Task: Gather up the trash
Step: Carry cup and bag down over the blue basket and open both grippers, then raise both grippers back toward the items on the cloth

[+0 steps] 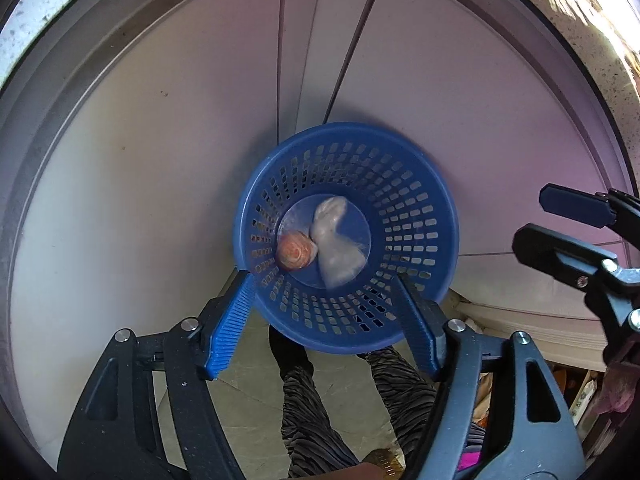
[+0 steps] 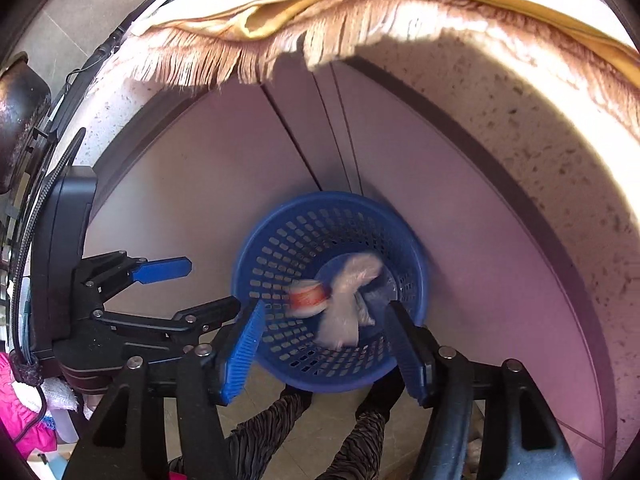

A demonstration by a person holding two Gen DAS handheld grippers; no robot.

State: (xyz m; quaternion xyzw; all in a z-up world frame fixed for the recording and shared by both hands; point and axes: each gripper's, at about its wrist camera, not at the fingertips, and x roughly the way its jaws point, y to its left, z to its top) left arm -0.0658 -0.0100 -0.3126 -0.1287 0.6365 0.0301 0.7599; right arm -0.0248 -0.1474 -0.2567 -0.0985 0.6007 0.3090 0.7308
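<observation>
Both my grippers hang with jaws apart and empty over the blue basket (image 1: 346, 236): left gripper (image 1: 326, 322), right gripper (image 2: 326, 350). The orange lump (image 1: 295, 254) and the crumpled plastic bag (image 1: 336, 240) lie at the bottom. I'd lift straight up, clear of the rim.

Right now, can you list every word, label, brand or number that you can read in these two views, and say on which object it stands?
None can be read.
The blue basket carries no visible lettering.
The orange-and-white trash piece inside it shows only a coloured pattern; in the right wrist view it is blurred.
The crumpled clear plastic bag shows no print.
Both grippers show no markings.
</observation>
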